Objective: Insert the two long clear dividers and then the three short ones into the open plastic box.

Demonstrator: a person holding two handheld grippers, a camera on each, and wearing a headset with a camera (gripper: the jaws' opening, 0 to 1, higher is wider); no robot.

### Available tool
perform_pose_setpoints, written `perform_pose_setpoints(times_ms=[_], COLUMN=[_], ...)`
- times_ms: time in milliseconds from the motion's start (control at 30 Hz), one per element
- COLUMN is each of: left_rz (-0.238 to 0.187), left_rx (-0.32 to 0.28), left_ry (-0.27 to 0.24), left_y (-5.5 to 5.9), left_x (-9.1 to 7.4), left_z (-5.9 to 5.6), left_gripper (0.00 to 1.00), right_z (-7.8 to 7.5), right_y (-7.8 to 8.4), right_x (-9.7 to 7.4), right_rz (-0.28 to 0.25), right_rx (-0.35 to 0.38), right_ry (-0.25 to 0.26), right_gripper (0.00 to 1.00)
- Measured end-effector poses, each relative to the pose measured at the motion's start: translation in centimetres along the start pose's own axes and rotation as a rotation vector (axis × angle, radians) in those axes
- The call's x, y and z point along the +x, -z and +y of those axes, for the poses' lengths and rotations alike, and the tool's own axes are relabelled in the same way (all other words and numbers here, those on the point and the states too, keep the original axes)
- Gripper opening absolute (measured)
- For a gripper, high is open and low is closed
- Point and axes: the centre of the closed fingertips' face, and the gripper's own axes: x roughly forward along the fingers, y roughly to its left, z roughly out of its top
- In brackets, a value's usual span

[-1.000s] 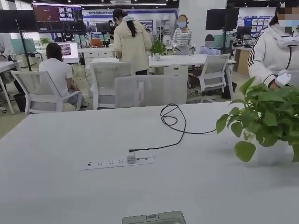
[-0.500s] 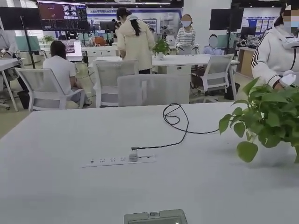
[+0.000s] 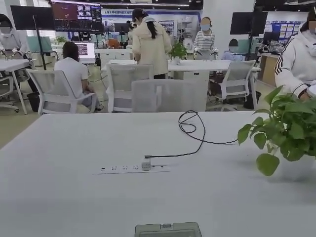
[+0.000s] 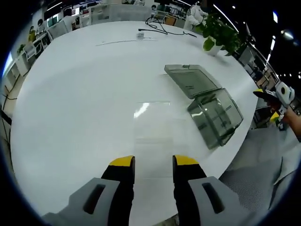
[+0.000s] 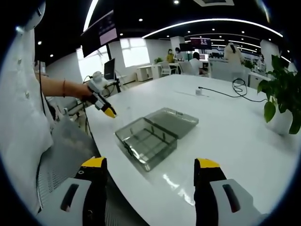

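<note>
Two empty grippers over a white table (image 4: 70, 108).
Left gripper (image 4: 154, 162) parted, clear dividers (image 4: 153, 123) just ahead; right gripper (image 5: 150, 164) spread wide, open plastic box (image 5: 148, 138) just ahead.

- The head view looks forward, nearly level, over the table (image 3: 74, 197); the plastic box (image 3: 168, 230) lies nearest, cut by the bottom edge.
- The left gripper view looks steeply down from beside the box, close, past the left gripper (image 4: 154, 161).
- The right gripper view looks low across the box from its other side, past the right gripper (image 5: 150, 163).
- All 3 share the box, with the plant (image 3: 284, 131) and cable (image 3: 192, 131) beyond it.
</note>
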Motion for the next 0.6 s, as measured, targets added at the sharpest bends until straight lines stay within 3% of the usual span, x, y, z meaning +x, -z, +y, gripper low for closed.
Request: perform_pose_setpoints(times_ms=[133, 367, 600], left_rz=[-0.06, -0.189, -0.267], left_rx=[0.004, -0.039, -0.05], left_ry=[0.027, 0.133, 0.217], left_y=[-1.2, -3.9, -5.8], left_x=[-0.7, -2.1, -3.1], left_z=[-1.5, -5.9, -9.8], left_gripper=[0.3, 0.3, 0.3], right_z=[0.5, 1.6, 3.0], right_y=[-1.7, -5.3, -7.9], right_x=[0.4, 1.3, 2.5], right_rz=[-0.021, -0.085, -0.101], right_rx=[0.007, 0.037, 0.045], right_ry=[-0.007, -0.029, -0.052], right_gripper=[0.72, 0.68, 0.62])
